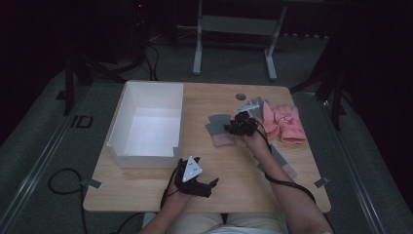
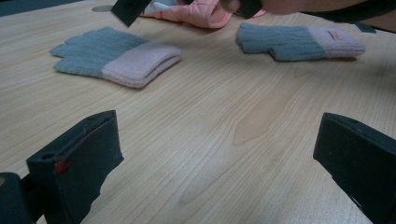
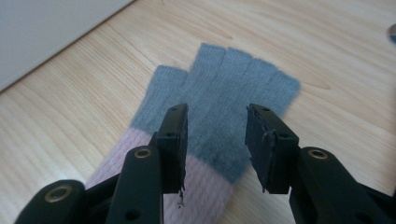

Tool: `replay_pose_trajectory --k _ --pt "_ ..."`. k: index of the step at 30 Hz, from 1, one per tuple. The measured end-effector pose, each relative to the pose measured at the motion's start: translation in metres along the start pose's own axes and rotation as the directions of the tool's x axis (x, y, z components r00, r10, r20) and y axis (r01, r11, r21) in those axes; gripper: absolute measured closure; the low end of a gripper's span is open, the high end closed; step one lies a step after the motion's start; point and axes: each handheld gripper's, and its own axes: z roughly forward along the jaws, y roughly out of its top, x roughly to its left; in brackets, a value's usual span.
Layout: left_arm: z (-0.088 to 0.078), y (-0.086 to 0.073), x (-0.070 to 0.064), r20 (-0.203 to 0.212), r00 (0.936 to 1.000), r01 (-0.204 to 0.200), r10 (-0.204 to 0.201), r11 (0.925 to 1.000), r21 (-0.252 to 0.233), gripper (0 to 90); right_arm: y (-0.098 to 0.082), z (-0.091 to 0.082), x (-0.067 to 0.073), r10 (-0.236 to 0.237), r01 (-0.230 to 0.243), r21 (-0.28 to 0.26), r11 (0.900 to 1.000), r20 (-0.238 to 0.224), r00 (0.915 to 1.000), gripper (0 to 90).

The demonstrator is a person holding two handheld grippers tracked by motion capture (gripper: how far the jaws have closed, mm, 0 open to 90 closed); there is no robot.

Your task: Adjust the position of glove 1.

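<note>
A grey fingerless glove with a pink cuff (image 1: 219,129) (image 2: 116,56) (image 3: 224,93) lies flat on the wooden table (image 1: 234,168), right of the white box (image 1: 146,122). My right gripper (image 1: 231,127) (image 3: 217,112) hangs just over it near where the grey meets the cuff, its jaws partly apart and straddling the knit, with a gap on each side. The matching glove (image 1: 283,165) (image 2: 299,42) lies beside my right forearm. My left gripper (image 1: 210,186) (image 2: 215,154) rests low near the table's front edge, jaws wide, nothing between them.
A pair of pink gloves (image 1: 290,124) (image 2: 196,11) lies at the table's right, with a grey and white glove (image 1: 251,105) behind my right gripper. The white box's wall (image 3: 46,32) stands close on the left. A round grommet (image 1: 240,96) is set in the far edge.
</note>
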Motion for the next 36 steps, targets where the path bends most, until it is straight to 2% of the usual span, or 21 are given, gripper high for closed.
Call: replay_pose_trajectory --k 6,8,10,14,18,21,24,28,29,31,36 --pt "0.0 0.0 0.0 0.0 1.0 0.002 -0.002 1.0 0.001 0.4 0.003 0.022 0.002 -0.002 0.002 0.035 0.999 0.005 1.0 60.9" --pt "0.0 0.0 0.0 -0.002 1.0 0.004 -0.005 1.0 -0.003 0.4 0.003 0.027 0.004 -0.015 0.014 0.033 0.999 0.022 0.9996 60.9" --pt "0.0 0.0 0.0 -0.003 1.0 0.003 -0.003 1.0 0.0 0.4 0.003 0.032 0.003 0.013 -0.013 0.032 0.999 0.011 0.9999 61.8" --pt "0.0 0.0 0.0 -0.002 1.0 -0.001 0.001 1.0 0.002 0.4 0.002 0.041 0.005 -0.01 0.009 0.051 0.999 0.028 0.9996 63.2" --pt "0.0 0.0 0.0 -0.006 1.0 -0.003 0.003 1.0 0.006 0.4 0.001 0.042 0.01 -0.05 0.047 0.056 0.997 0.055 0.9973 72.7" --pt "0.001 0.0 -0.001 -0.006 0.9999 -0.012 0.012 0.9999 0.007 0.4 0.003 0.043 0.012 -0.023 0.019 0.068 0.997 0.057 0.9981 82.3" --pt "0.001 0.0 -0.001 -0.004 0.9999 -0.01 0.01 0.9999 0.012 0.4 0.008 0.042 0.013 0.018 -0.024 0.088 0.996 0.063 0.9978 84.7" --pt "0.001 0.001 -0.001 -0.001 1.0 -0.01 0.01 0.9999 0.011 0.4 0.011 0.028 0.013 0.073 -0.078 0.067 0.995 0.067 0.9951 85.1" --pt "0.001 0.001 -0.001 -0.001 0.9999 -0.01 0.01 0.9999 0.013 0.4 0.013 0.007 0.018 0.096 -0.098 0.028 0.995 0.076 0.9925 85.2" --pt "0.002 0.001 -0.001 -0.003 0.9999 -0.013 0.013 0.9998 0.015 0.4 0.015 -0.014 0.024 0.107 -0.107 -0.006 0.994 0.079 0.9911 85.2" --pt "0.002 0.001 -0.002 -0.023 0.9996 -0.015 0.015 0.9996 0.023 0.4 0.011 -0.068 0.044 0.081 -0.069 -0.086 0.994 0.144 0.9863 85.3"
